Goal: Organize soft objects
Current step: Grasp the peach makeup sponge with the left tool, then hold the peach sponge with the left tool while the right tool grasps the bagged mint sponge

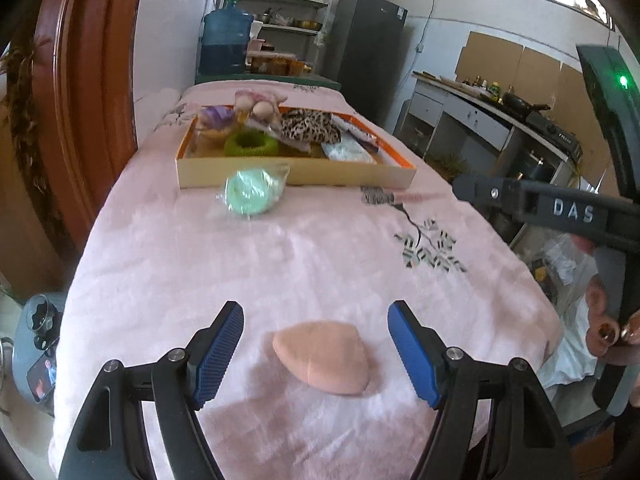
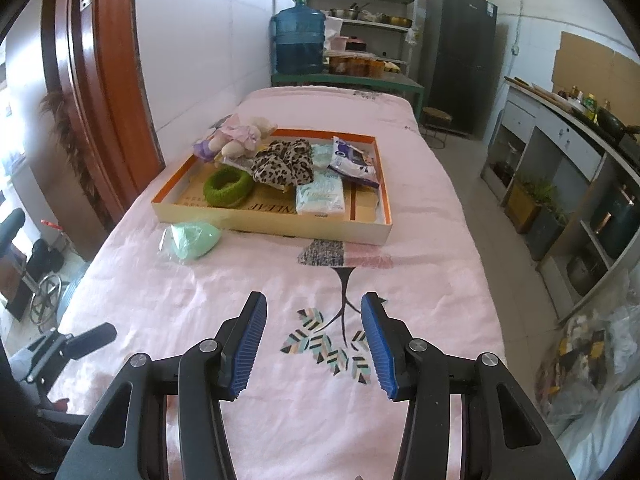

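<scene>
Two tools stand released, our left tool (image 1: pixel 316 354) straddling the peach teardrop-shaped foam sponge (image 1: pixel 322 357) on the pink blanket (image 1: pixel 248 256), where soft foam could squash or slip sideways if we clamp off-centre.

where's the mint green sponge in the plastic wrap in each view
Left wrist: mint green sponge upper middle, on the pink blanket just in front of the tray's near wall.
Right wrist: sponge left of centre, by the tray's near left corner.
Shared landmark: the orange-rimmed tray.
</scene>
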Demonstrator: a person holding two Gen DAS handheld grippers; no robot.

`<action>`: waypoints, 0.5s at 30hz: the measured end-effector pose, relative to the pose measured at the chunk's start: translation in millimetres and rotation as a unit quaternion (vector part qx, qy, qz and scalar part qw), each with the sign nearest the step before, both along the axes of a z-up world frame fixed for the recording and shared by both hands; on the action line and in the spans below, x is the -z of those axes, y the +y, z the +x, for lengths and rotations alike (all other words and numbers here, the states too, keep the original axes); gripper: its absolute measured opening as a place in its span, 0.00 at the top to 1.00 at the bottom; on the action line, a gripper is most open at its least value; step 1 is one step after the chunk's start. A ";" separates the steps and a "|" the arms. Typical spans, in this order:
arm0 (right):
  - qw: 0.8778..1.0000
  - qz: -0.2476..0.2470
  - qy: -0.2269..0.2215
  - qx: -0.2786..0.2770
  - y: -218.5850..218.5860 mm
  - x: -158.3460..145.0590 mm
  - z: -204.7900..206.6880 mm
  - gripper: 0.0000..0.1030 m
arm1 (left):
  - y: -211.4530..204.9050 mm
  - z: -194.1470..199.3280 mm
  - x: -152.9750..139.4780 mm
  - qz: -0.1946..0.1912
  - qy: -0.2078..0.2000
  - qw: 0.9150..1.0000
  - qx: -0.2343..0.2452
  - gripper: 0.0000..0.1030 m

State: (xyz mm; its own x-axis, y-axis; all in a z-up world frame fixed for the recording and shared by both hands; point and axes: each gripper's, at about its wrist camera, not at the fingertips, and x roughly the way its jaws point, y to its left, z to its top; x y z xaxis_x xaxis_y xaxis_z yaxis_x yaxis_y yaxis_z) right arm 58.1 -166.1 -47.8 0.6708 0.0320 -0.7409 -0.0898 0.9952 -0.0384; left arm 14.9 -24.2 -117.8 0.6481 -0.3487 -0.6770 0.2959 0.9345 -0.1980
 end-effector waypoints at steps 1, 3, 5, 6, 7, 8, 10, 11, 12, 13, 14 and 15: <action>1.000 0.000 0.000 -0.001 1.0 0.8 0.0 0.51 | -0.7 -1.0 2.7 0.002 0.001 1.000 0.000 0.28; 1.000 0.000 0.002 -0.001 2.0 2.8 -0.1 0.51 | -1.6 -3.1 7.2 0.002 0.003 1.000 -0.001 0.28; 1.000 0.000 0.004 -0.001 2.2 4.6 0.1 0.51 | -0.5 -4.8 11.0 -0.001 0.004 1.000 -0.005 0.28; 1.000 0.000 0.005 0.000 2.0 5.1 0.3 0.51 | -0.4 -4.8 12.5 -0.002 0.007 1.000 -0.006 0.28; 1.000 0.000 0.007 0.000 1.9 6.1 0.7 0.51 | 0.5 -3.5 12.2 -0.003 0.008 1.000 -0.006 0.28; 1.000 0.001 0.008 0.000 2.0 7.1 1.2 0.51 | 0.7 -3.3 14.2 -0.003 0.010 1.000 -0.008 0.28; 1.000 0.003 0.010 -0.003 2.7 8.6 1.8 0.51 | 0.5 -1.1 17.7 0.000 0.014 1.000 -0.011 0.28; 1.000 0.005 0.013 -0.005 4.0 10.1 2.4 0.51 | 0.6 -0.2 20.3 0.002 0.019 1.000 -0.013 0.29; 1.000 0.006 0.015 -0.007 5.0 11.4 3.2 0.51 | 0.5 1.8 23.5 0.004 0.027 1.000 -0.015 0.33; 1.000 0.008 0.018 -0.010 6.6 13.3 4.3 0.51 | 0.4 2.6 25.9 0.005 0.032 0.999 -0.016 0.37; 1.000 0.009 0.020 -0.012 7.4 14.5 5.0 0.51 | 0.1 2.7 27.3 0.006 0.033 0.999 -0.016 0.46; 1.000 0.011 0.024 -0.015 9.2 16.6 6.3 0.51 | 0.8 2.2 27.0 0.006 0.028 0.999 -0.017 0.52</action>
